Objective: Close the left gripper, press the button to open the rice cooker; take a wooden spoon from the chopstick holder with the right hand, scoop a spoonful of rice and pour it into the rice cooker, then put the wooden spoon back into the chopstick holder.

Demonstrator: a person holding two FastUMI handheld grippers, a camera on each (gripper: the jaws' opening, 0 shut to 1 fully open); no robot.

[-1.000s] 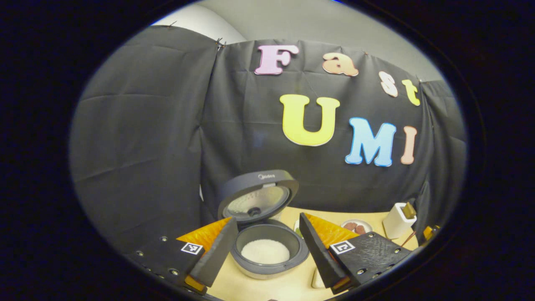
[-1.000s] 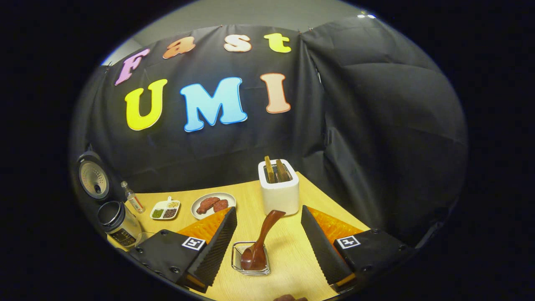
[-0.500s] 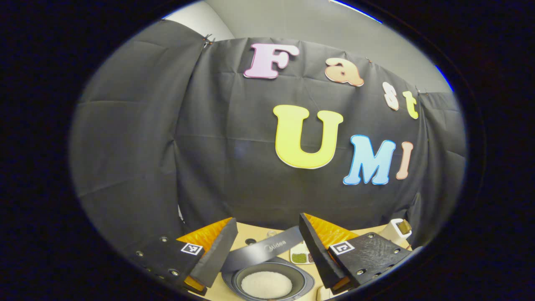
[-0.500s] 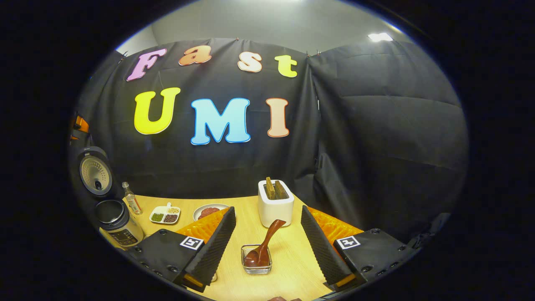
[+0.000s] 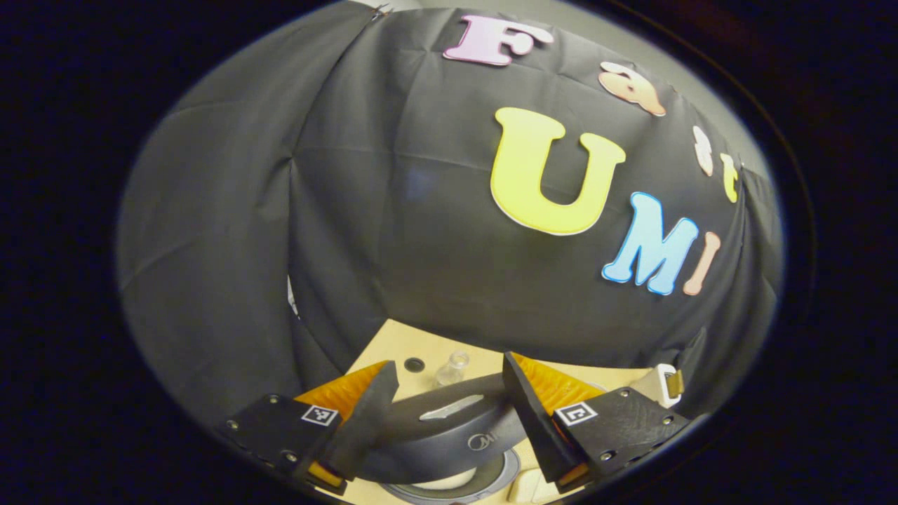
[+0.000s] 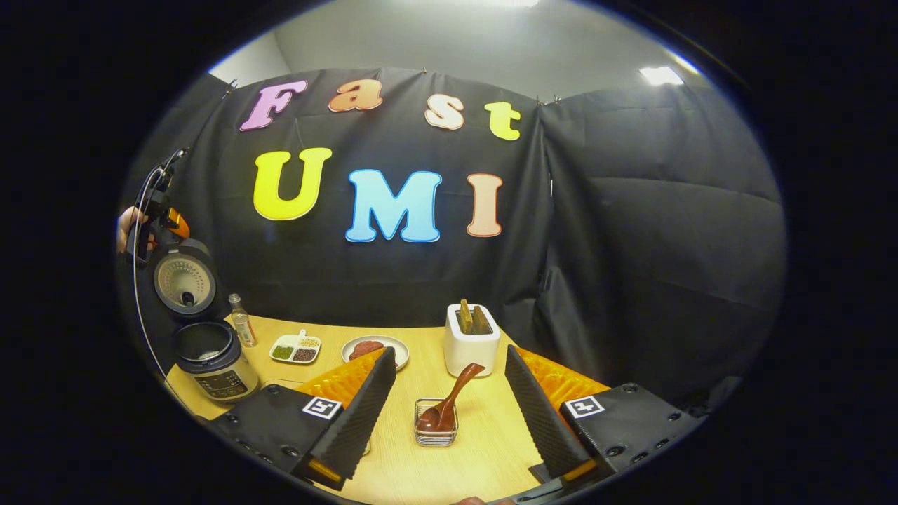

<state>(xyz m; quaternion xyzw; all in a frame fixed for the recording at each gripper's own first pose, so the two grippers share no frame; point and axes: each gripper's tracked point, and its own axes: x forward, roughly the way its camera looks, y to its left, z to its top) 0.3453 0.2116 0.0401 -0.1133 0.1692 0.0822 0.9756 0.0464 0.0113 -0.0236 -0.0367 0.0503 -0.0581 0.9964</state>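
Note:
In the left gripper view my left gripper (image 5: 446,366) is open, and the dark raised lid (image 5: 449,429) of the rice cooker lies just below and between its fingers. The pot's rim (image 5: 456,489) peeks out under the lid. In the right gripper view the rice cooker (image 6: 212,359) stands at the far left with its lid (image 6: 184,280) upright, and the left gripper (image 6: 160,210) and a hand (image 6: 126,228) hover at the lid's top edge. My right gripper (image 6: 450,351) is open and holds nothing. Ahead of it the wooden spoon (image 6: 452,400) leans in the small chopstick holder (image 6: 435,435).
On the wooden table (image 6: 484,449) stand a white toaster (image 6: 471,340), a plate of meat (image 6: 372,348), a sectioned dish of beans (image 6: 295,348) and a small bottle (image 6: 242,328) beside the cooker. Black cloth walls close the back and both sides.
My left gripper has climbed and moved forward over the raised lid, so the rice in the pot is now hidden. My right gripper has drawn back from the holder; the spoon stays in it.

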